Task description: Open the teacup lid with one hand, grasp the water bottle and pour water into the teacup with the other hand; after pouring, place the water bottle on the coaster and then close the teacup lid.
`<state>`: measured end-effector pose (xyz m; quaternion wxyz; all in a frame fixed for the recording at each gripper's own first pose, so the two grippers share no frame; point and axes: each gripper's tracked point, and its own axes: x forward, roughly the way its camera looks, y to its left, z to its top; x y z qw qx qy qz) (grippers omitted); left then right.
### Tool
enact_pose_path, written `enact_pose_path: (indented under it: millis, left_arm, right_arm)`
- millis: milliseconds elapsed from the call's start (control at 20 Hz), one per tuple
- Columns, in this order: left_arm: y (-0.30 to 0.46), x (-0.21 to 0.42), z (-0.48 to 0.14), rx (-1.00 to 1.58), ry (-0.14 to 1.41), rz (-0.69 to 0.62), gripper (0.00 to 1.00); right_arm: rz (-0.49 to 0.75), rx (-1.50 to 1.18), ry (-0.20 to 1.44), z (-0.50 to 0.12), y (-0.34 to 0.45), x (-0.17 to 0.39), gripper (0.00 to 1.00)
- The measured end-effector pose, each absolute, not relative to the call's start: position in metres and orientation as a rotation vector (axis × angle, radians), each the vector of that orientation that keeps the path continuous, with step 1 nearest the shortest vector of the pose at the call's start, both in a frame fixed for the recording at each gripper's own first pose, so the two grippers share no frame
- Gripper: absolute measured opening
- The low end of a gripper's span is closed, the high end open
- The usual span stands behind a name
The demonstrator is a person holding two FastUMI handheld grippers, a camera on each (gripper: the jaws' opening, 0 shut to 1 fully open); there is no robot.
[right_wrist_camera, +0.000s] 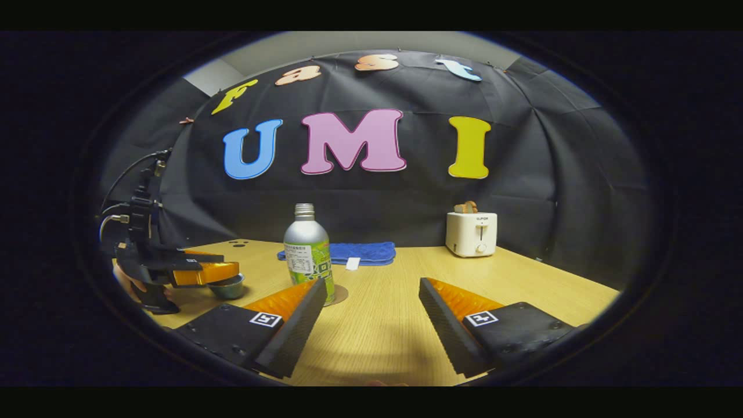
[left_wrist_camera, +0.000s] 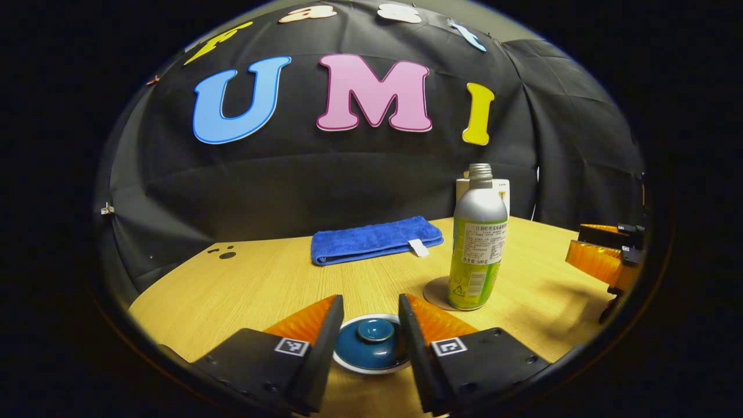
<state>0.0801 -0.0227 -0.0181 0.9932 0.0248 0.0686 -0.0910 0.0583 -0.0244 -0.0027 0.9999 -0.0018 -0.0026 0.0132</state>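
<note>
Left gripper view: left gripper (left_wrist_camera: 371, 325) spread open, straddling the teacup lid (left_wrist_camera: 372, 342) without pressing it, ready to lift; water bottle (left_wrist_camera: 477, 249) waits on its coaster (left_wrist_camera: 435, 290). Right gripper (right_wrist_camera: 371, 316) gapes empty.

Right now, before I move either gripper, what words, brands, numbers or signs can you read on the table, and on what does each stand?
Silver and green metal water bottle: printed paper label, print too small to read.
White toaster: small dark mark on its front, too blurred to read.
Folded blue towel: white tag, no legible text.
Left gripper and right gripper: square black-and-white markers on the fingers, no words.
</note>
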Motion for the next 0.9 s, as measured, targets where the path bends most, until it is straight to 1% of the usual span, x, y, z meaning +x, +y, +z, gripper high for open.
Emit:
enact_pose_path:
  millis: [100,150,450,650,900]
  left_arm:
    - [-0.014,0.073,-0.011,0.028,0.1,-0.15,0.89]
    - [-0.01,0.071,-0.007,0.013,0.08,-0.133,0.98]
    - [-0.014,0.033,0.024,-0.069,-0.018,-0.098,0.98]
    - [-0.037,0.016,0.024,-0.119,-0.023,-0.114,0.98]
    - [-0.038,0.007,0.026,-0.058,-0.057,-0.08,0.98]
  right_arm:
    - [0.026,-0.004,-0.006,-0.002,-0.025,0.057,0.99]
    - [0.026,-0.004,-0.006,-0.002,-0.025,0.058,0.99]
    - [0.024,-0.004,-0.006,-0.002,-0.025,0.057,0.99]
    - [0.025,-0.005,-0.006,-0.001,-0.018,0.056,0.99]
    - [-0.016,-0.007,-0.008,-0.002,-0.012,0.052,0.99]
